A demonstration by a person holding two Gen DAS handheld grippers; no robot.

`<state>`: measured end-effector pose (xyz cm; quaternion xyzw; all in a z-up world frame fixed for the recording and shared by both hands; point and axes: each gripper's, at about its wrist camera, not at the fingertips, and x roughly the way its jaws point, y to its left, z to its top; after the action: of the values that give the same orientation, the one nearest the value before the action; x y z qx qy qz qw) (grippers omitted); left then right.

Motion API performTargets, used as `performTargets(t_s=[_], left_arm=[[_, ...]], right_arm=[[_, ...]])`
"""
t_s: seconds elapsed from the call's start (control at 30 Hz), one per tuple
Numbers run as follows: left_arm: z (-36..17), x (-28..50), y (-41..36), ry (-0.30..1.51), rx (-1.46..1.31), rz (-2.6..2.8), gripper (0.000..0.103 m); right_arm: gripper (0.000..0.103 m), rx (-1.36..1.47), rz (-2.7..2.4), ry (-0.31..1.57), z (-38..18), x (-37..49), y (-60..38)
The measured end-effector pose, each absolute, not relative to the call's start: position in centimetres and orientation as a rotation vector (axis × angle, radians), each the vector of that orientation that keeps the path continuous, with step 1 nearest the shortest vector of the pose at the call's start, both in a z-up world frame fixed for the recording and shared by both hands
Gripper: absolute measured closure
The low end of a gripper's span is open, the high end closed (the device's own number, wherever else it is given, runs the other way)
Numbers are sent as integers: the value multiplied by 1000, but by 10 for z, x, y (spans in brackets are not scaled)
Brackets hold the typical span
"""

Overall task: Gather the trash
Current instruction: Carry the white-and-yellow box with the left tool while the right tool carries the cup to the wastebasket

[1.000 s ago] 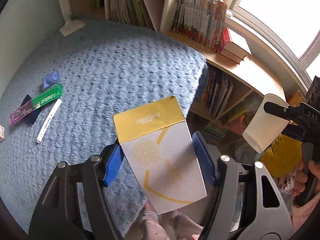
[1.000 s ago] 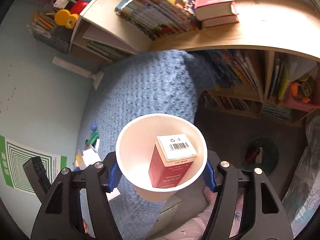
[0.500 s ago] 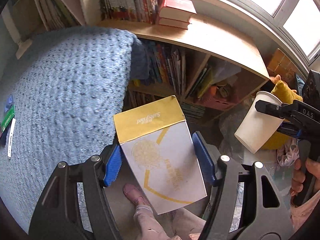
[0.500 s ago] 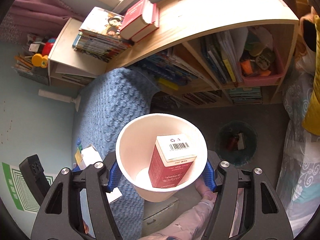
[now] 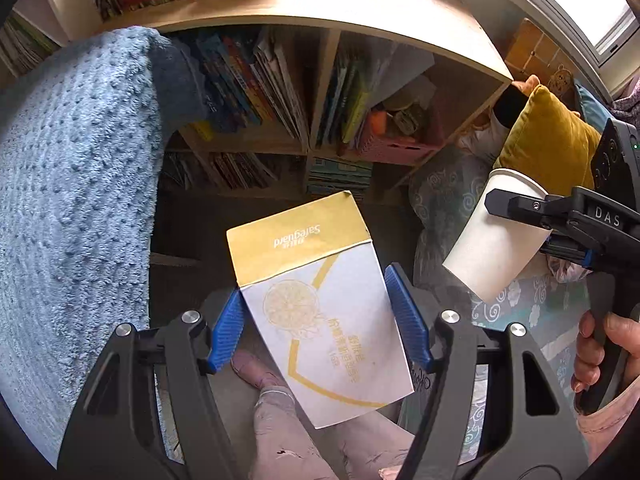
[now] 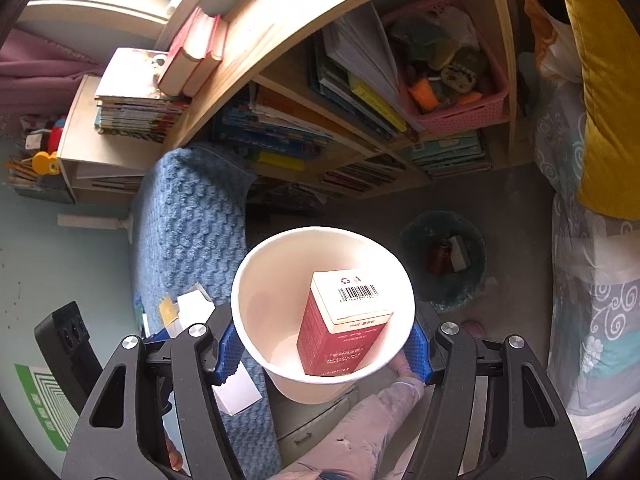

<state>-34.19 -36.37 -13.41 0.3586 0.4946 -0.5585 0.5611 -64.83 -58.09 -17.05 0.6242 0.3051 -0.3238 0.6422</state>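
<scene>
My left gripper (image 5: 316, 316) is shut on a white and gold soap box (image 5: 316, 304), its blue pads pressing both sides. Over the floor it points steeply down. My right gripper (image 6: 322, 344) is shut on a white paper cup (image 6: 276, 280) that holds a red and white carton (image 6: 340, 328). That cup (image 5: 492, 240) and the right gripper also show at the right of the left wrist view. A dark round waste bin (image 6: 442, 258) with some items inside stands on the floor, ahead and right of the cup.
A wooden bookshelf (image 6: 304, 8) full of books and a pink basket (image 6: 456, 116) runs behind the bin. A blue blanket (image 5: 68, 184) covers the surface at left. A yellow cushion (image 5: 548, 140) and patterned bedding (image 6: 592, 304) lie at right. A person's legs and feet (image 5: 256, 368) are below.
Both grippers swung from over the blue blanket toward the bookshelf and floor, sinking and rolling. The waste bin has come nearer in the right wrist view. Both grips are unchanged.
</scene>
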Motion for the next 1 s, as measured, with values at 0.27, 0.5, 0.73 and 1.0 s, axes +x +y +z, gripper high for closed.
performTargets(t_s=[0.27,0.5,0.73,1.0], left_arm=[[-188,-362,-382,1214,927,-1345,39],[-240,-377,-397,1244,986,-1365,39],[-301,-382,-407,1284,1037,-1340,39],[-364,-381,-413,1312,1064,-1328,39]], right_arm=[[38,1485,-777,705,-226,-665,-585],[38,1542,-800,713,-279,-671,-586],[38,1584,-805,719,-336,-670,-594],[38,1621,-817,745,-397,-662,-597]])
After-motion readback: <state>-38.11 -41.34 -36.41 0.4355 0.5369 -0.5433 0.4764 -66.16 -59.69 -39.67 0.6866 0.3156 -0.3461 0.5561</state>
